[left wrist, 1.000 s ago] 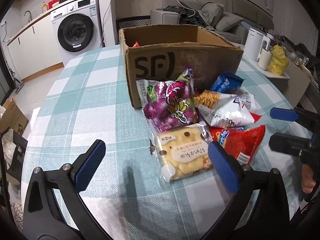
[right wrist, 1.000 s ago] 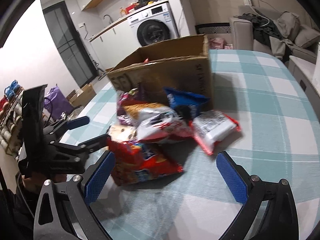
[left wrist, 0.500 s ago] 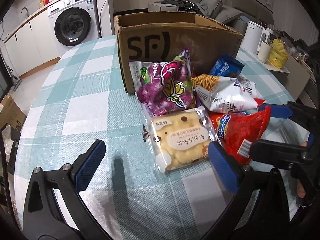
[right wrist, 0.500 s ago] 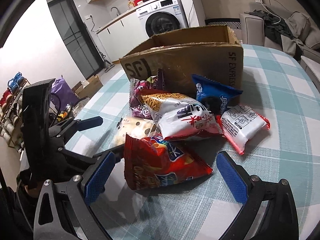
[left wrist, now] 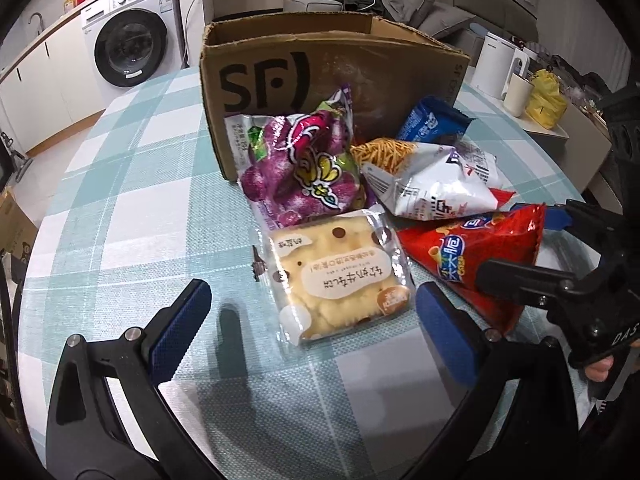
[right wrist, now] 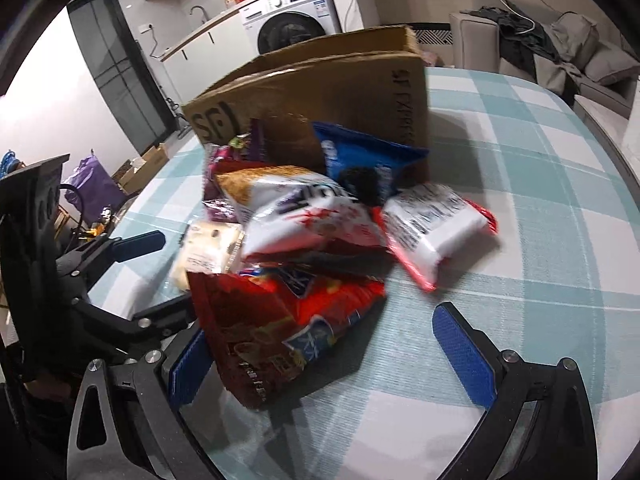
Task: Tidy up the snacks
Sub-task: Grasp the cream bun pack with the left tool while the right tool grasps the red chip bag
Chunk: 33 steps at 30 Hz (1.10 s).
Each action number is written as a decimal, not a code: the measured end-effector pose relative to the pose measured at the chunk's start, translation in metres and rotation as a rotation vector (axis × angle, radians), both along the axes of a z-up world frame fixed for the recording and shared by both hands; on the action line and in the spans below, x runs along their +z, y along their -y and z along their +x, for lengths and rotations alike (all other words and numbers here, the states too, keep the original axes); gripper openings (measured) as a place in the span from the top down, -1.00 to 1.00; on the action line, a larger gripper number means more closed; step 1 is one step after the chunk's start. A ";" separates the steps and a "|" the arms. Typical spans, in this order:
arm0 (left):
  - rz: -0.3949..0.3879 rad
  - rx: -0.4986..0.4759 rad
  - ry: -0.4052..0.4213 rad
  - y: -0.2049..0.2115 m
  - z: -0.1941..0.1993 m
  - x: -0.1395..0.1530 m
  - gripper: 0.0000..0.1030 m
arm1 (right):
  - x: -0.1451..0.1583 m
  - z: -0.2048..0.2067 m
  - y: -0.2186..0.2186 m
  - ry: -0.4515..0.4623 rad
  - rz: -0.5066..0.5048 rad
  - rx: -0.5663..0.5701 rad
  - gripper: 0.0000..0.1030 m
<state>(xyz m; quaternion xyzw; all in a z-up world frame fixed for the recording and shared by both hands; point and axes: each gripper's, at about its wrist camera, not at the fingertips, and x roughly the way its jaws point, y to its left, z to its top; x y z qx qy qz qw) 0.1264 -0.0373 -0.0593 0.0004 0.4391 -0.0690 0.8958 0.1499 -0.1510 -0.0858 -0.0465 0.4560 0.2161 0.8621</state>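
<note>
Several snack bags lie in front of a brown SF cardboard box (left wrist: 320, 64) on the checked table. A clear cracker pack (left wrist: 340, 276) lies just ahead of my open left gripper (left wrist: 316, 332). Behind it are a purple bag (left wrist: 304, 168), a white noodle-snack bag (left wrist: 428, 184) and a blue pack (left wrist: 432, 124). My right gripper (right wrist: 332, 344) is open, its fingers around the near end of a red chip bag (right wrist: 280, 320), which also shows in the left wrist view (left wrist: 472, 256). A red-and-white pack (right wrist: 436, 232) lies to the right.
The box (right wrist: 340, 96) stands at the back of the pile. A white kettle (left wrist: 500, 64), a cup and a yellow bag stand beyond the table at the right. A washing machine (left wrist: 132, 40) is at the far left. The table edge curves near my left gripper.
Both grippers have moved closer to the snack pile. The right gripper's fingers have come around the red chip bag. Both stay open.
</note>
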 end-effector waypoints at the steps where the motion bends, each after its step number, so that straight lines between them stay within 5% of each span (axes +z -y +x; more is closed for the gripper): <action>1: 0.001 -0.004 -0.005 0.001 0.001 -0.001 -0.97 | -0.001 0.000 0.002 -0.001 0.000 -0.003 -0.99; 20: 0.037 0.032 -0.060 0.009 0.030 -0.015 -0.97 | -0.005 -0.006 0.008 0.019 -0.039 -0.005 -0.98; 33: 0.024 -0.009 -0.018 0.015 0.025 -0.011 -0.38 | -0.007 -0.005 0.000 0.031 -0.036 0.033 -0.71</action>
